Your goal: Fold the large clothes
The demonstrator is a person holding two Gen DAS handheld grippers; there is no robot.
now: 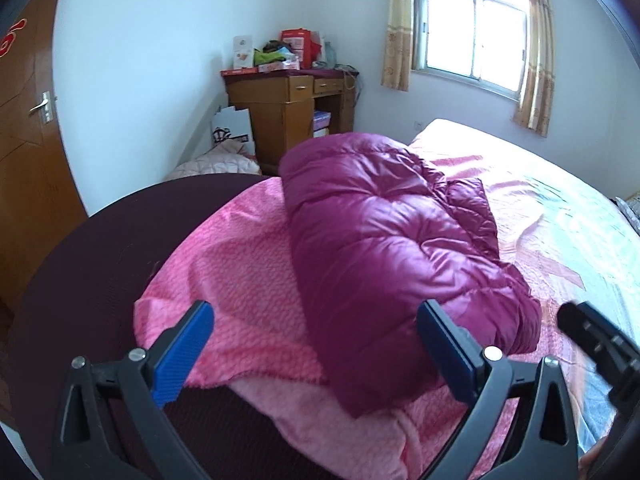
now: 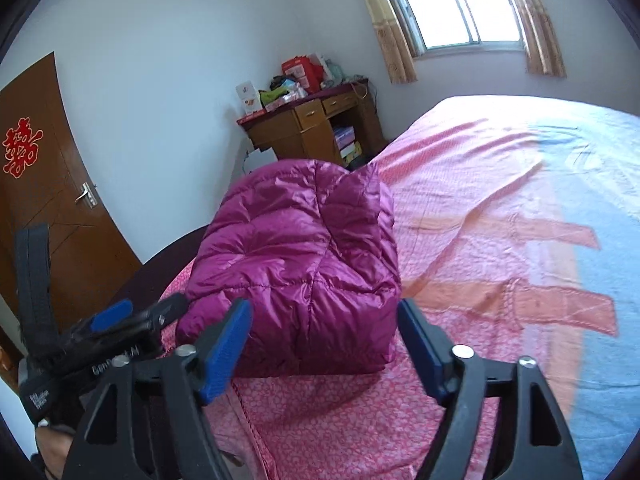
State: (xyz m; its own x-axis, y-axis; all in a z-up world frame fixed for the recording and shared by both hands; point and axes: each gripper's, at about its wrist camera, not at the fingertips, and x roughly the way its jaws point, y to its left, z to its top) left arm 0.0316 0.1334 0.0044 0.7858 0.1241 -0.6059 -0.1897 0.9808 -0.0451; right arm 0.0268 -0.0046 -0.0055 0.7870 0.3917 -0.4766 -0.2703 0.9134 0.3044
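A magenta quilted down jacket [image 1: 392, 240] [image 2: 296, 264] lies folded into a thick bundle on the pink bed cover [image 1: 224, 264] [image 2: 460, 208], near the foot of the bed. My left gripper [image 1: 316, 312] hovers open just short of the bundle's near end, its blue pads [image 1: 188, 352] wide apart and touching nothing. My right gripper [image 2: 324, 308] is open too, with the bundle's near edge just ahead of its pads [image 2: 224, 352], which do not press on it. Each gripper shows at the edge of the other's view: the right gripper [image 1: 592, 336] and the left gripper [image 2: 120, 320].
A dark maroon footboard [image 1: 120, 240] curves around the bed's near left side. A cluttered wooden desk [image 1: 288, 108] [image 2: 316, 124] stands in the far corner, with bags and bedding [image 1: 224, 160] on the floor beside it. A brown door [image 2: 60, 208] is at left. The bed stretches away to the right.
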